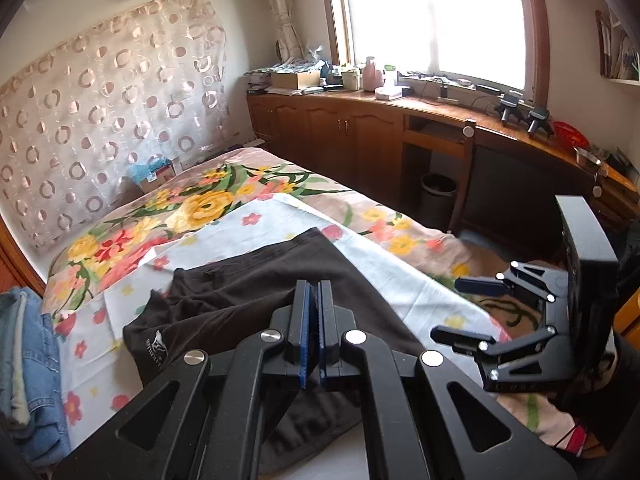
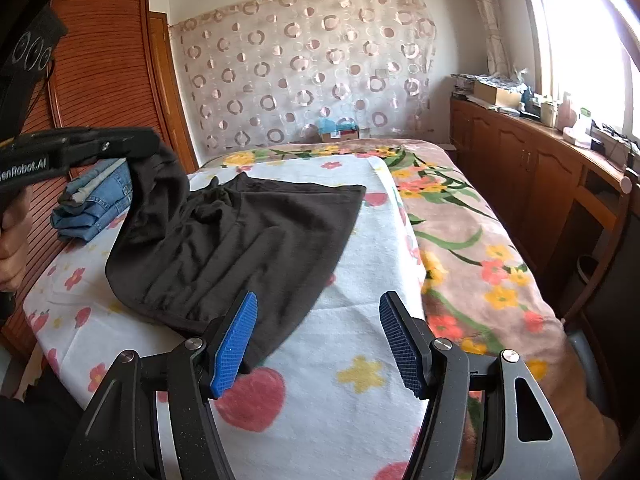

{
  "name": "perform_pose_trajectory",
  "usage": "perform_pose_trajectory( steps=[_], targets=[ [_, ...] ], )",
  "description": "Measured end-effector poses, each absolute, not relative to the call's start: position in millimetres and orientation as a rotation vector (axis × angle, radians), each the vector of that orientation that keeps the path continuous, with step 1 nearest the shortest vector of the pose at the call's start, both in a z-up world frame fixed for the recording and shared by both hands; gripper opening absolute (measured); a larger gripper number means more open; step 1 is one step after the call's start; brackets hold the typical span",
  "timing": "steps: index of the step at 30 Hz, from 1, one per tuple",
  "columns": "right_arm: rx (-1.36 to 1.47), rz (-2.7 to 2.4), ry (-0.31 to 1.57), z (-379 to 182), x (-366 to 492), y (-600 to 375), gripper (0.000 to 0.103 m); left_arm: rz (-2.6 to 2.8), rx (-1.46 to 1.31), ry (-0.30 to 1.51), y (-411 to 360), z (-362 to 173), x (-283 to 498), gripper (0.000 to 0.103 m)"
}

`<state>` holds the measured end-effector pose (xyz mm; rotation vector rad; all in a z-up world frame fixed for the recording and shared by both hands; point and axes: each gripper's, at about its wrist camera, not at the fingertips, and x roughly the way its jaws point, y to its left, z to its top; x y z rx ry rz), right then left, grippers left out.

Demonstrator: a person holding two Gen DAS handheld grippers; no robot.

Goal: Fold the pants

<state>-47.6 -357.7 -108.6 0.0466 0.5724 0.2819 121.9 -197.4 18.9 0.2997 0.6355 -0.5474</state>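
Dark brown pants [image 2: 240, 240] lie on the white flowered sheet [image 2: 340, 340] on the bed; they also show in the left wrist view [image 1: 248, 292]. My left gripper [image 1: 314, 292] is shut on the pants' left edge and holds that part lifted above the sheet; in the right wrist view it [image 2: 136, 148] hangs at the left with cloth draping from it. My right gripper [image 2: 318, 312] is open and empty, just above the sheet at the pants' near right edge; it also shows in the left wrist view [image 1: 468, 308], off to the right.
Folded blue jeans [image 2: 92, 208] are stacked at the sheet's left edge, also in the left wrist view [image 1: 28, 368]. A floral blanket [image 2: 460, 220] covers the bed's right side. A wooden cabinet [image 1: 360, 128] with clutter runs under the window. A wardrobe [image 2: 100, 72] stands left.
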Motion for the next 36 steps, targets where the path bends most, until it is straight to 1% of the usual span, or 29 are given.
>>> perform_pose_trajectory(
  steps=[6, 7, 8, 10, 11, 12, 14, 16, 17, 23, 26, 27, 33, 35, 36],
  targets=[
    [0.048, 0.266, 0.577, -107.1, -49.4, -358.3, 0.066, -0.514, 0.247, 0.677, -190.1, 9.7, 133.3, 0.006],
    [0.048, 0.262, 0.579, -106.9, -48.6, -357.4, 0.066, -0.497, 0.251, 0.677, -187.7, 8.8, 132.8, 0.013],
    [0.051, 0.261, 0.580, -106.0, -47.7, -355.9, 0.066, -0.471, 0.260, 0.678, -185.4, 7.8, 132.5, 0.016],
    [0.053, 0.261, 0.583, -105.7, -47.0, -354.2, 0.066, -0.432, 0.274, 0.688, -178.8, 4.5, 134.2, 0.027],
    [0.051, 0.263, 0.582, -105.4, -46.3, -351.4, 0.066, -0.425, 0.268, 0.692, -172.7, 3.0, 134.3, 0.032],
    [0.048, 0.265, 0.581, -104.9, -45.3, -349.8, 0.066, -0.421, 0.257, 0.693, -167.5, 2.1, 134.4, 0.042],
    [0.042, 0.267, 0.581, -104.2, -44.1, -349.3, 0.066, -0.406, 0.229, 0.699, -153.9, -0.6, 134.2, 0.049],
    [0.035, 0.272, 0.584, -104.1, -43.1, -348.1, 0.066, -0.394, 0.208, 0.702, -142.2, -4.4, 133.7, 0.078],
    [0.032, 0.275, 0.584, -103.8, -42.8, -348.9, 0.066, -0.391, 0.196, 0.701, -136.0, -7.0, 132.6, 0.080],
    [0.031, 0.306, 0.563, -99.0, -37.1, -341.6, 0.066, -0.359, 0.185, 0.717, -115.5, -23.8, 126.9, 0.080],
    [0.038, 0.334, 0.554, -97.6, -33.5, -338.3, 0.065, -0.352, 0.175, 0.754, -107.2, -39.6, 124.7, 0.080],
    [0.040, 0.344, 0.553, -98.0, -32.9, -336.3, 0.058, -0.349, 0.175, 0.763, -104.7, -43.2, 124.7, 0.080],
    [0.023, 0.365, 0.576, -107.1, -20.0, -325.8, 0.041, -0.337, 0.168, 0.804, -90.7, -69.5, 120.3, 0.080],
    [0.026, 0.371, 0.593, -109.2, -13.2, -322.9, 0.037, -0.339, 0.161, 0.822, -87.6, -76.9, 119.8, 0.080],
    [0.026, 0.370, 0.604, -111.6, -9.4, -322.0, 0.036, -0.337, 0.156, 0.834, -86.2, -81.0, 120.1, 0.080]
  ],
)
